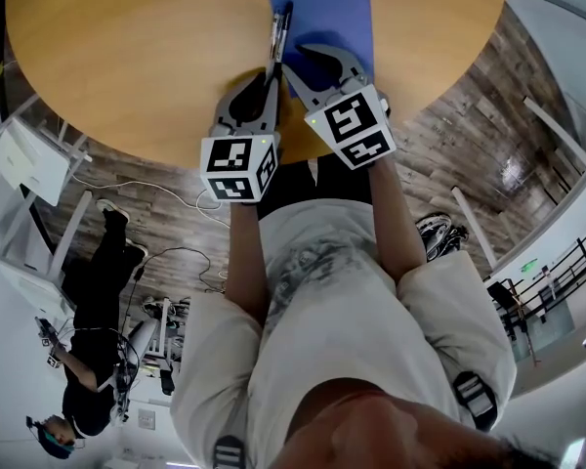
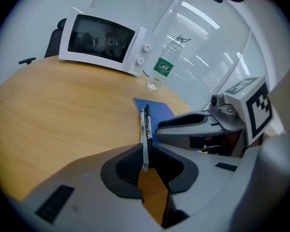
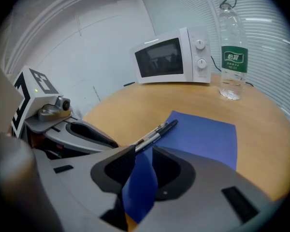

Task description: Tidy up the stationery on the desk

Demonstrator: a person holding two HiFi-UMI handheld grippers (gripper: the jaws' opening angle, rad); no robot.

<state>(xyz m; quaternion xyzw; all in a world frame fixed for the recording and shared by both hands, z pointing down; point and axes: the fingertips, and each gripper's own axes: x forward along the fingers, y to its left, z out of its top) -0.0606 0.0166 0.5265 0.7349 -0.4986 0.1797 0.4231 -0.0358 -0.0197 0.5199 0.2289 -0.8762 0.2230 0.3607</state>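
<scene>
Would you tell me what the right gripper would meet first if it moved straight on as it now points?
Probably the two pens held by the left gripper, crossing just ahead of the right gripper over the blue sheet, though depth is unclear.

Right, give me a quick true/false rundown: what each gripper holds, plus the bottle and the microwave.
1. The left gripper is shut on two pens. True.
2. The right gripper grips the water bottle. False: its jaws stand apart over the blue sheet, and the water bottle stands upright beside the microwave.
3. The microwave door is open. False: it is shut.
4. The pens' far ends reach over the blue sheet. True.
</scene>
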